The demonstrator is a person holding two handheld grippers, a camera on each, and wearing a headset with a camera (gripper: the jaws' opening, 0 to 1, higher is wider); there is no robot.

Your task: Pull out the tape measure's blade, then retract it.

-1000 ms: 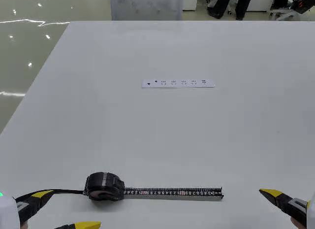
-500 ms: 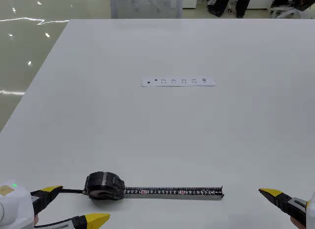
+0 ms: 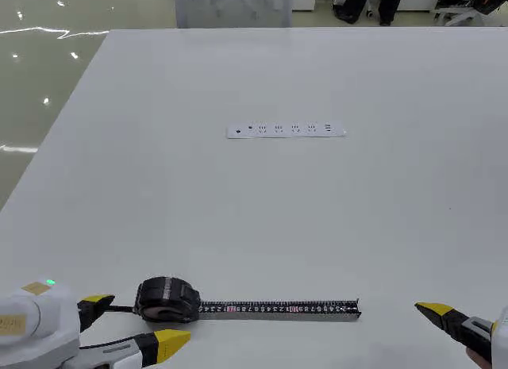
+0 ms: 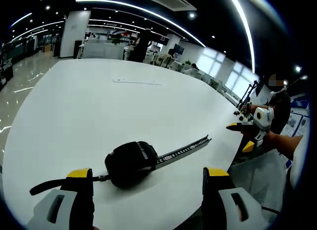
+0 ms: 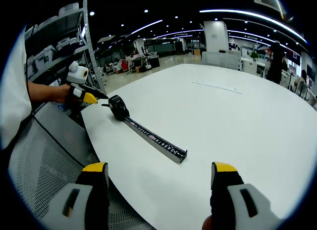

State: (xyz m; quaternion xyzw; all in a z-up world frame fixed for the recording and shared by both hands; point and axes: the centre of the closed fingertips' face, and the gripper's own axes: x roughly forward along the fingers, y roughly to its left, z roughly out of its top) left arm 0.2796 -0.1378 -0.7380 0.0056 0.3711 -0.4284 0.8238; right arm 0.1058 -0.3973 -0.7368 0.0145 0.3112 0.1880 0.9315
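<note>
Left gripper (image 3: 136,320) gaped 9 o'clock of tape measure (image 3: 167,299), right gripper (image 5: 158,168) gaped 3 o'clock of blade (image 3: 278,309); unheld blade risked whipping back.

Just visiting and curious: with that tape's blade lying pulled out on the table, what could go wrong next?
The blade may snap back fast into the case and whip its end about. The case lies near the front edge of the table, so the open left gripper beside it might nudge it off.
</note>
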